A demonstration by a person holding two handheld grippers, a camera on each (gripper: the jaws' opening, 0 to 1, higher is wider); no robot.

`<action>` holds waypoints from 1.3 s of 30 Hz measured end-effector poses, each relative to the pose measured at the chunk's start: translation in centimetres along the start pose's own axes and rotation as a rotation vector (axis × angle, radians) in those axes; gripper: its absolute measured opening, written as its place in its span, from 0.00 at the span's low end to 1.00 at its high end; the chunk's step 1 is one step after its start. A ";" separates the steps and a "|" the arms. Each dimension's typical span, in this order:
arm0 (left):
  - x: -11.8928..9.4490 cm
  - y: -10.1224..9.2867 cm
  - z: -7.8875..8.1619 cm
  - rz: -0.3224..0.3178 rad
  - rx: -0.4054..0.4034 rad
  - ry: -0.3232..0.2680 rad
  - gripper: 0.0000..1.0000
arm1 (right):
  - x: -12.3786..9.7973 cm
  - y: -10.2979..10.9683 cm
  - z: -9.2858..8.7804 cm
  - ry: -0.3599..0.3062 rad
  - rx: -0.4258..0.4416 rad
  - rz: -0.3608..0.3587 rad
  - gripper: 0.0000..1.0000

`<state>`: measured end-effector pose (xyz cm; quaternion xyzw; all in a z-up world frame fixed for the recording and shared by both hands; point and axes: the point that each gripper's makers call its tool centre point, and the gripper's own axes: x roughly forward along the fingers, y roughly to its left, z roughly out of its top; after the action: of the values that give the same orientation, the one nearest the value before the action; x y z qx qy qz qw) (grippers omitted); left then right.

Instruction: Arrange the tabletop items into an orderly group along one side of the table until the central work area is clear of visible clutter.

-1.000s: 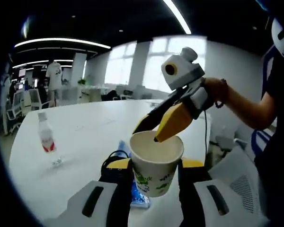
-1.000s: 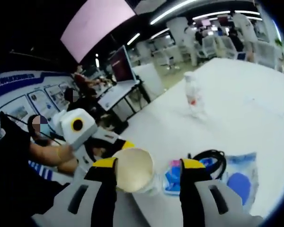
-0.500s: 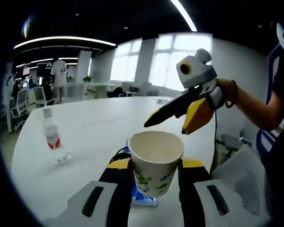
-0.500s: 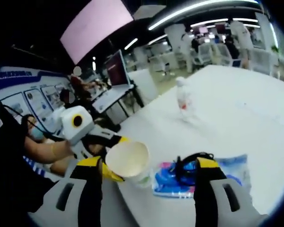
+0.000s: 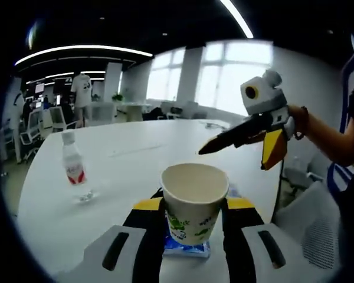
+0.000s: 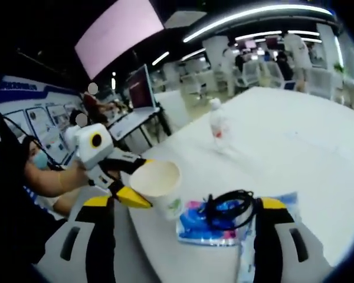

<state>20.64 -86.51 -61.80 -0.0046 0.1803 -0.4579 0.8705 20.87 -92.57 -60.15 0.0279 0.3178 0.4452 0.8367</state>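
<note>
Here the left hand-held gripper [image 5: 186, 207] is clamped on a paper cup [image 5: 194, 201], held upright between its jaws above a blue packet [image 5: 186, 247] on the desk [image 5: 118, 171]. The right hand-held gripper [image 6: 183, 207] stands wide apart, holding nothing, with a black cable [image 6: 227, 207] and that packet between its jaws, and a water bottle [image 6: 217, 127] well ahead.
</note>
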 end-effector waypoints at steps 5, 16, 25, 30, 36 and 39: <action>0.2 1.1 -0.2 0.035 -0.007 0.004 0.35 | -0.3 -0.7 -0.5 0.007 -0.018 -0.033 1.00; 1.5 3.0 0.4 0.080 -0.009 -0.006 0.35 | -1.0 -1.9 -1.3 -0.015 0.049 -0.047 1.00; 2.7 5.5 1.0 0.145 -0.018 -0.032 0.35 | -1.2 -2.6 -2.2 -0.025 0.074 -0.055 0.99; 3.0 6.8 1.5 0.170 -0.033 -0.049 0.35 | -1.2 -3.3 -2.5 -0.020 0.071 -0.072 0.99; 3.5 8.7 1.5 0.216 -0.040 -0.053 0.35 | -1.4 -4.2 -2.7 -0.027 0.080 -0.091 0.98; 4.0 9.6 1.6 0.239 -0.048 -0.063 0.35 | -1.4 -4.6 -3.0 -0.026 0.087 -0.100 0.98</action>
<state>30.84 -84.41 -63.19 -0.0182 0.1631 -0.3459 0.9238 21.96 -97.17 -63.38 0.0543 0.3269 0.3883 0.8599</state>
